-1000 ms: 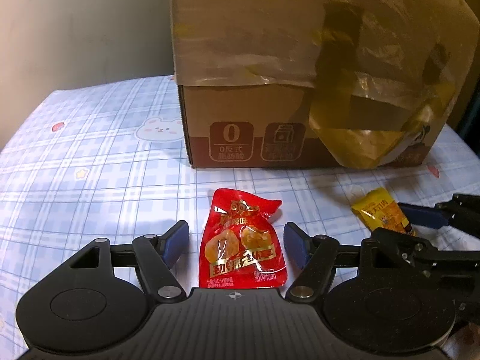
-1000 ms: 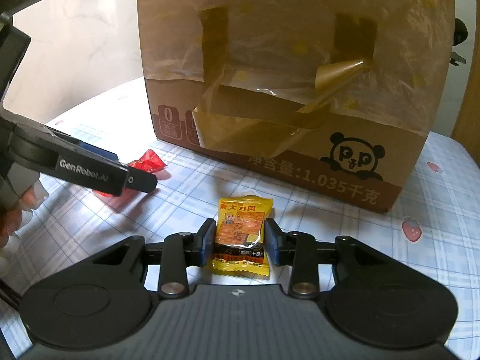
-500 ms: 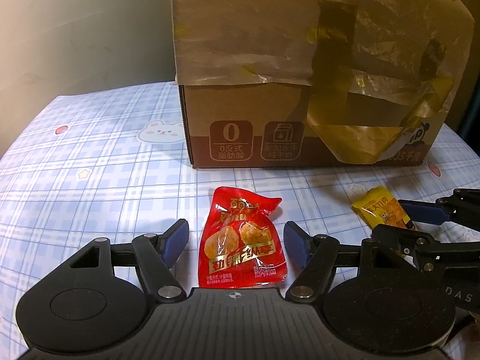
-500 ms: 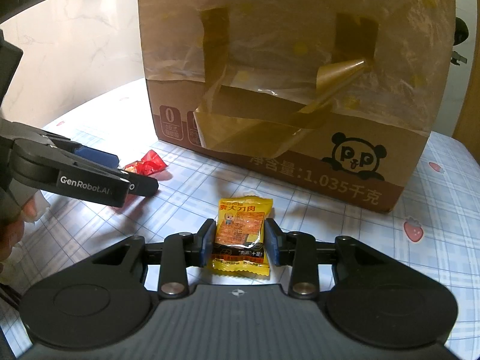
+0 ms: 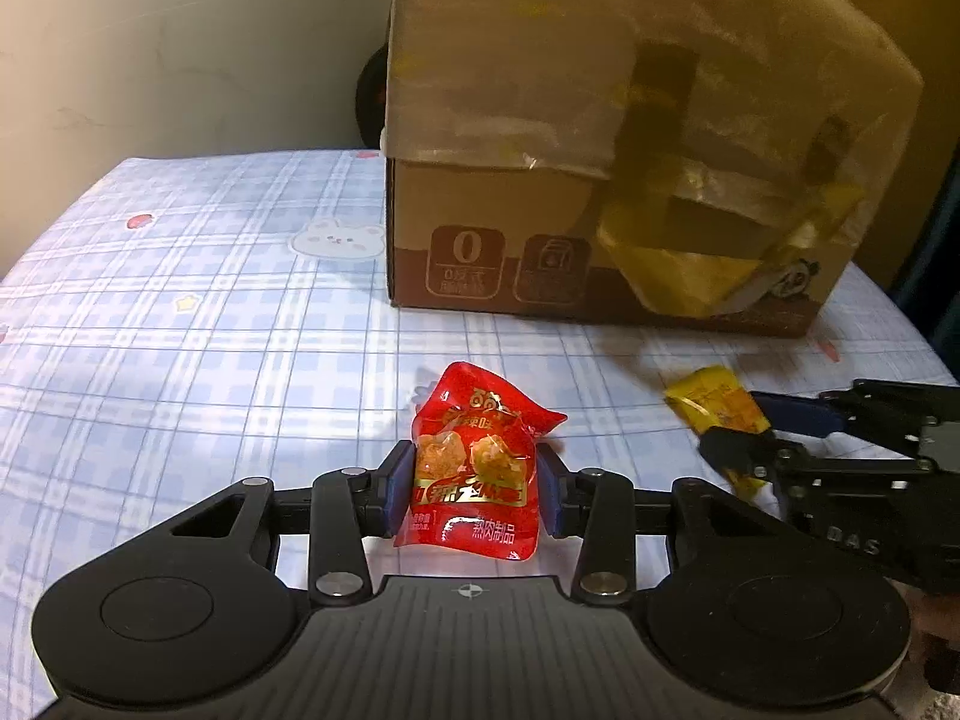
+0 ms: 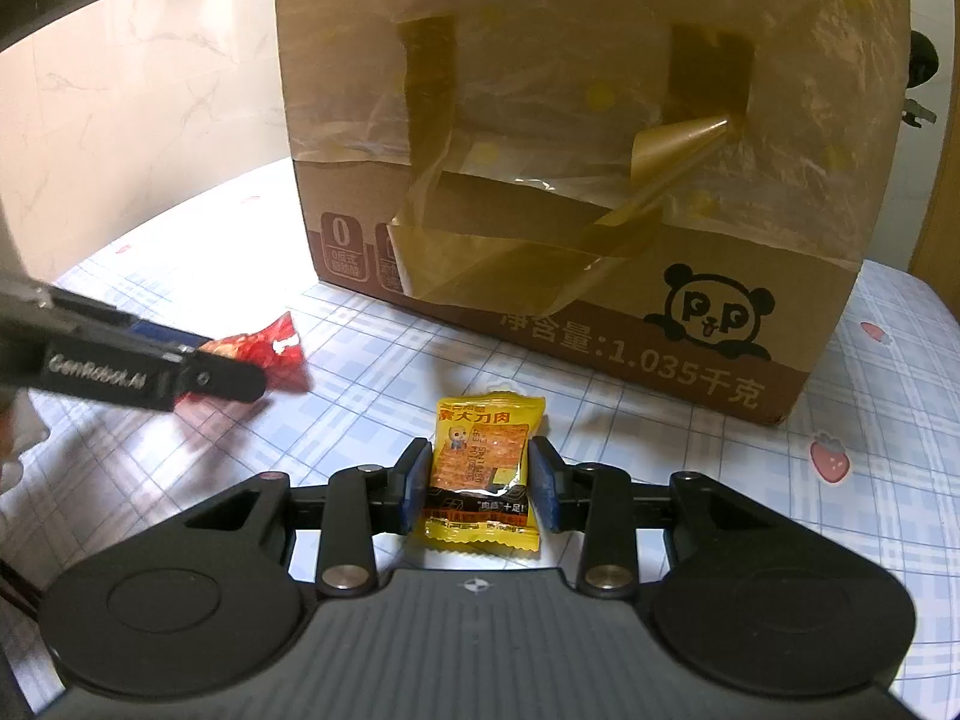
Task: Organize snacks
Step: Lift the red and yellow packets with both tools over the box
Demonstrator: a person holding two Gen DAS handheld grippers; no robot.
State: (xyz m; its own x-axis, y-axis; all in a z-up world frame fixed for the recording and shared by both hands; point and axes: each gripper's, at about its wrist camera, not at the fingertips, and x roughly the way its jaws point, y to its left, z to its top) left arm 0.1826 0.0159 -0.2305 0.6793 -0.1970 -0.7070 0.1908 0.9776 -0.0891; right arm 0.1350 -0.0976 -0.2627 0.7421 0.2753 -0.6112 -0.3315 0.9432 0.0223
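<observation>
My left gripper [image 5: 474, 489] is shut on a red snack packet [image 5: 474, 468] and holds it above the checked tablecloth; the packet also shows in the right wrist view [image 6: 270, 354]. My right gripper [image 6: 480, 483] is shut on a yellow snack packet [image 6: 483, 468], which also shows at the right of the left wrist view [image 5: 717, 405]. A tall taped cardboard box [image 5: 600, 180] stands just behind both packets; it fills the right wrist view [image 6: 588, 150]. Its top opening is not visible.
A blue checked tablecloth [image 5: 180, 300] with cartoon prints covers the table. A pale wall [image 5: 180, 42] stands behind on the left. The left gripper's body [image 6: 120, 360] reaches in from the left of the right wrist view.
My left gripper's jaws have closed on the red packet and lifted it off the cloth. The right gripper stays shut on the yellow packet and has risen slightly.
</observation>
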